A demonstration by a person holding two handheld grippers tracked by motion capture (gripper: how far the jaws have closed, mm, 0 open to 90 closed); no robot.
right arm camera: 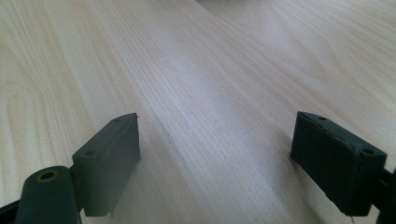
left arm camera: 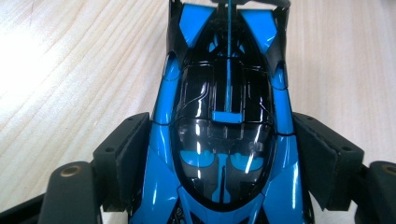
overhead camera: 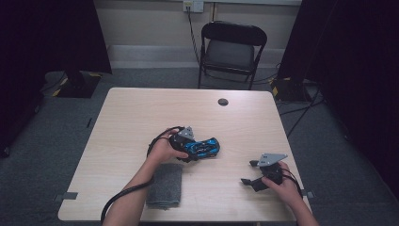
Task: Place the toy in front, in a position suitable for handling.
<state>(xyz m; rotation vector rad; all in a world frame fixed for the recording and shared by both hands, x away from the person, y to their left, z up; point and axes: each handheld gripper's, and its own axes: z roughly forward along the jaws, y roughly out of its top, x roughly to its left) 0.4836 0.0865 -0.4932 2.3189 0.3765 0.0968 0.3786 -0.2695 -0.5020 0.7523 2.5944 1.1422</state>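
A blue and black toy race car (overhead camera: pixel 209 147) lies on the pale wooden table (overhead camera: pixel 141 117), a little left of the middle. My left gripper (overhead camera: pixel 196 150) reaches in from the left and has a jaw on each side of the car. Seen from the left gripper view, the car (left arm camera: pixel 224 84) runs lengthwise between the two black pads (left arm camera: pixel 128 154), which touch its flanks, so the left gripper (left arm camera: pixel 222 135) is shut on it. My right gripper (overhead camera: pixel 249 172) rests near the table's front right corner, pointing left. Its jaws stand wide apart over bare wood, the right gripper (right arm camera: pixel 217 119) open.
A folded grey cloth (overhead camera: pixel 164 184) lies by the front edge, just under the left forearm. A small dark round cap (overhead camera: pixel 223 101) sits in the table near the far edge. A black folding chair (overhead camera: pixel 233 49) stands behind the table.
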